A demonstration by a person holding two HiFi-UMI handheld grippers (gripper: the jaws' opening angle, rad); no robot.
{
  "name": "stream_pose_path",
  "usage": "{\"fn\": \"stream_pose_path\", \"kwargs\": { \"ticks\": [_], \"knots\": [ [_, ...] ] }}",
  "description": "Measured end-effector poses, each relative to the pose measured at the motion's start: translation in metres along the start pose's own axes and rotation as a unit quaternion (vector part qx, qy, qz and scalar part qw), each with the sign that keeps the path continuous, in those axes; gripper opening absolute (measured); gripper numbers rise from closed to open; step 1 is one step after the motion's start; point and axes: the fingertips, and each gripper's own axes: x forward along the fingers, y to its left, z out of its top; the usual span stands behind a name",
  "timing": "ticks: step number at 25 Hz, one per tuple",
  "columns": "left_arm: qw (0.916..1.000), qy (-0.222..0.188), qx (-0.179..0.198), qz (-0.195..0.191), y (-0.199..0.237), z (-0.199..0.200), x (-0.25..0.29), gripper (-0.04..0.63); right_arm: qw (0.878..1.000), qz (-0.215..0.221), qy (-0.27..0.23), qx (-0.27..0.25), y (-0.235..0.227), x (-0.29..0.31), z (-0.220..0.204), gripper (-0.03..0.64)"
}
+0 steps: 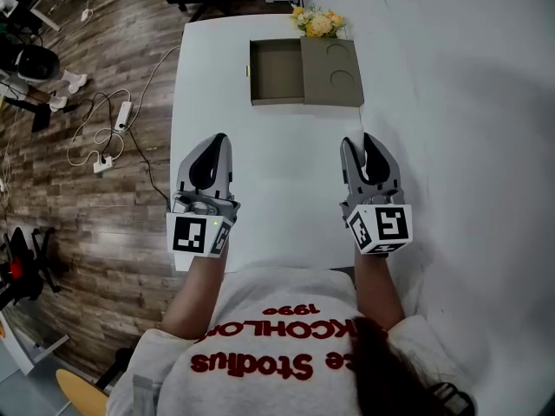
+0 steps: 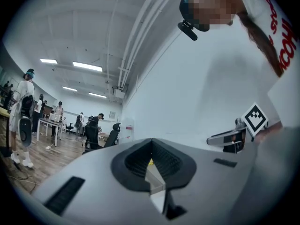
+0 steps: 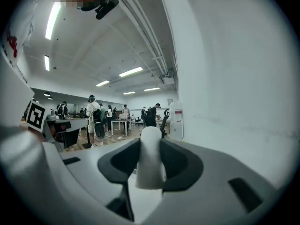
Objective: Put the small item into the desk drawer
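- Sweater (image 1: 260, 341), white w/ red print, fills the bottom of head view; both forearms reach fwd from it.
- L gripper (image 1: 218, 139) is held over the table's left part, marker cube (image 1: 198, 234) at its rear. In its own view the jaws look closed tip to tip, w/ a thin slit lower down and nothing btwn them.
- R gripper (image 1: 362, 139) is over the table's right part, abreast of the L one and well apart from it. Its jaws stand part-way open, clamped on the item (image 3: 151, 156).
- Item is a white, round-topped cylinder, upright, w/ a black pad pressing on each side. In head view the R gripper's fingers hide most of it.
- Table (image 1: 277, 163) is white; its top runs from the grippers to the far end.
- Drawer (image 1: 276, 72) sits at that far end, pulled out to the left of its olive case (image 1: 334, 72), open side up. It's well ahead of both grippers, and the case is in line w/ the R gripper.
- Flowers (image 1: 318, 22), yellow, stand just behind the case.
- Wall (image 1: 468, 102), white, runs along the table's right side, near the R gripper.
- Floor (image 1: 87, 224) on the left is wood; cables (image 1: 95, 124) and a power strip (image 1: 103, 165) lie near the table's left edge.
- Farthest, in the gripper views: people (image 3: 93, 114) among desks and chairs under strip lights.
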Motion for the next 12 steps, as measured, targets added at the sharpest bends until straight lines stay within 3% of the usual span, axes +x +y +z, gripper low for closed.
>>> {"fn": "stream_pose_path", "kwargs": {
  "ticks": [5, 12],
  "knots": [
    [0.9999, -0.014, 0.0, 0.005, -0.002, 0.011, 0.0, 0.006, 0.999, -0.003, -0.041, -0.006, -0.002, -0.01, 0.028, 0.138],
    [0.9999, -0.009, -0.002, 0.014, 0.003, 0.004, 0.001, 0.006, 0.999, 0.007, -0.045, -0.003, -0.003, -0.004, 0.03, 0.137]
  ]
}}
